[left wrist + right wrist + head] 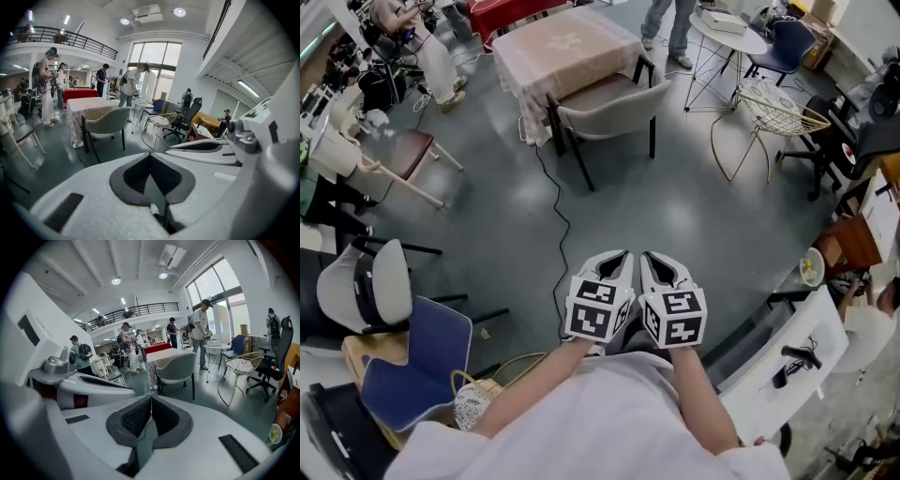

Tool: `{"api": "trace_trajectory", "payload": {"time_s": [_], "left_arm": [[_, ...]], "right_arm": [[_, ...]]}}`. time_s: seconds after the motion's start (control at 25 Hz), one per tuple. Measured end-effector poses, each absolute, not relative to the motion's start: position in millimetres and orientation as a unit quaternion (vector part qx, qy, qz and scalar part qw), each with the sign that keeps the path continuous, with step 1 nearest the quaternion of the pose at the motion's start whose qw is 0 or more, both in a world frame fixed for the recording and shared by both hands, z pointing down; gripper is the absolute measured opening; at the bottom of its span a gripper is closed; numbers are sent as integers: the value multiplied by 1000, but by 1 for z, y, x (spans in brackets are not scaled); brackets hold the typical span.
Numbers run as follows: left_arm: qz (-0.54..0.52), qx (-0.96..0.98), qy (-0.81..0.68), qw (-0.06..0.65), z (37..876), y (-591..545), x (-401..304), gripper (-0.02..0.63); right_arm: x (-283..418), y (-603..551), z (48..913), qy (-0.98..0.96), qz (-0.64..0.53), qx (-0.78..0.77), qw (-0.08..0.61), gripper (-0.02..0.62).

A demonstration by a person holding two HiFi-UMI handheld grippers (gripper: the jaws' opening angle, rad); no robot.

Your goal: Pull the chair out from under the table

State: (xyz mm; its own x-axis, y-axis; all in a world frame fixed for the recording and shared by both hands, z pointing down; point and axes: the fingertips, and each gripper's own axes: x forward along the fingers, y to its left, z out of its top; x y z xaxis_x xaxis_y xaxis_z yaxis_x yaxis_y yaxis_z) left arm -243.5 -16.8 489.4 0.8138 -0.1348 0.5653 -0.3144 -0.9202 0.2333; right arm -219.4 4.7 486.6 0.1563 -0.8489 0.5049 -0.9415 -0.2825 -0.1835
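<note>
A grey shell chair [609, 108] with dark legs stands tucked against a square table [567, 47] under a beige cloth, far ahead across the grey floor. My left gripper [614, 262] and right gripper [661, 267] are held side by side close to my body, well short of the chair, both pointing toward it. Both are shut with nothing between the jaws. In the left gripper view the chair [107, 123] sits beyond the closed left gripper [150, 154]. The right gripper view shows the chair [176, 367] and table [164, 355] above the closed right gripper [151, 397].
A black cable [558, 216] runs across the floor from the table toward me. A wire chair [778, 112] and a round white table [727, 28] stand at the right, and a maroon-seated chair [408, 155] at the left. People stand behind the table.
</note>
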Motion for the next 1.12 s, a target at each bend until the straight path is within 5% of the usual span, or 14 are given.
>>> {"api": "trace_trajectory", "payload": {"time_s": [1.12], "left_arm": [[270, 935, -179, 144, 471, -55, -72, 5]], "right_arm": [[-44, -29, 471, -640, 258, 720, 72, 5]]}}
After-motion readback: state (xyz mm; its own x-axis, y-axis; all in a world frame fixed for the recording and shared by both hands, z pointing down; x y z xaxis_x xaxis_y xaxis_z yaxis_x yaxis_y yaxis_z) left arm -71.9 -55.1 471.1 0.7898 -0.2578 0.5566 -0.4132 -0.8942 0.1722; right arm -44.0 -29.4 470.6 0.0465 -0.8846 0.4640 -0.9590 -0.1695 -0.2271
